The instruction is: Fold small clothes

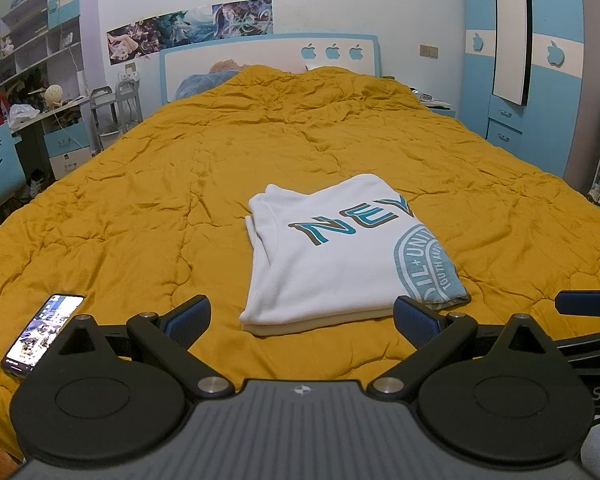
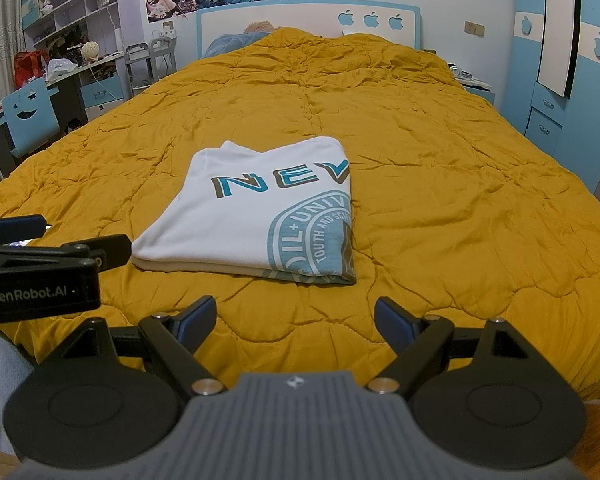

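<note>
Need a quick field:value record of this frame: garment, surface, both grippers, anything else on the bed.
garment: white T-shirt with teal print, folded into a flat rectangle
surface: mustard quilt covering the bed
left gripper: open, empty, just short of the shirt's near edge
right gripper: open, empty, short of the shirt, apart from it
other item: phone, screen lit, on the quilt left of the shirt
fold state: appears finished; layered edges show at the near side

The folded white shirt [image 2: 256,216] reads "NEV", with a round seal showing "UNIV" and "TOUTH AND". The left gripper [image 2: 40,268] body carries "GenRobot.AI".
</note>
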{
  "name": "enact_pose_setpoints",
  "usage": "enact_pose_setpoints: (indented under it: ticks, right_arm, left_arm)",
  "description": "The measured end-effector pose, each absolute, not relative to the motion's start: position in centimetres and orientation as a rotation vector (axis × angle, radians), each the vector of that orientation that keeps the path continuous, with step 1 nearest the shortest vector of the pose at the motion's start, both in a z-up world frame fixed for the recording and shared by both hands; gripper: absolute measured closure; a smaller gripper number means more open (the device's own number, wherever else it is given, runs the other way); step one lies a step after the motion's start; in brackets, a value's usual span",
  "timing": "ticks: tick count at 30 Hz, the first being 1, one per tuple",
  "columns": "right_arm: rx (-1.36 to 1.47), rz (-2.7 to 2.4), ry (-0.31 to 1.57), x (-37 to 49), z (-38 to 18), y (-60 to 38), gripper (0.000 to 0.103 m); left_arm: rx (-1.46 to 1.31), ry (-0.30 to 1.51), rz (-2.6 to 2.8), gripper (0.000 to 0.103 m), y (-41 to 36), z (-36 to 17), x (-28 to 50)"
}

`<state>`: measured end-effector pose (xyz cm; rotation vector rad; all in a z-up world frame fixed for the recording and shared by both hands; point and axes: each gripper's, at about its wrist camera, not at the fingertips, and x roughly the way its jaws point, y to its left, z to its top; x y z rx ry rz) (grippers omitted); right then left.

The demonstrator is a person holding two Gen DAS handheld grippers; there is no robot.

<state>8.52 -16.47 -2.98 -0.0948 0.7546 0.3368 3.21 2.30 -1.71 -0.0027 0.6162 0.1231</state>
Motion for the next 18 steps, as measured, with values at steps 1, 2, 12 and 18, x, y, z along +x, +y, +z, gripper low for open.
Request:
enact_pose_setpoints:
  ticks: [1, 2, 12, 18]
  right_arm:
    - [-0.095, 0.337, 0.755, 8.51, -2.97, -16.47, 0.021]
    - [-0.095, 0.337, 0.755, 8.53, -2.99, -16.47, 0.021]
    - [-0.095, 0.337, 0.754, 8.5, -3.01, -16.43, 0.021]
    - [-0.095, 0.337, 0.754, 8.51, -3.03, -16.41, 0.021]
  left_arm:
    - [-0.002, 0.616, 0.123, 0.0, 2.32, -1.71, 3.2]
    - [-0.002, 0.617, 0.123, 0.0, 2.34, -1.72, 3.19]
    - [0.0, 0.619, 0.128, 0.0, 2.49, -1.6, 3.19]
    - [-0.005, 0.616, 0.134, 0.0, 2.98, -1.41, 3.14]
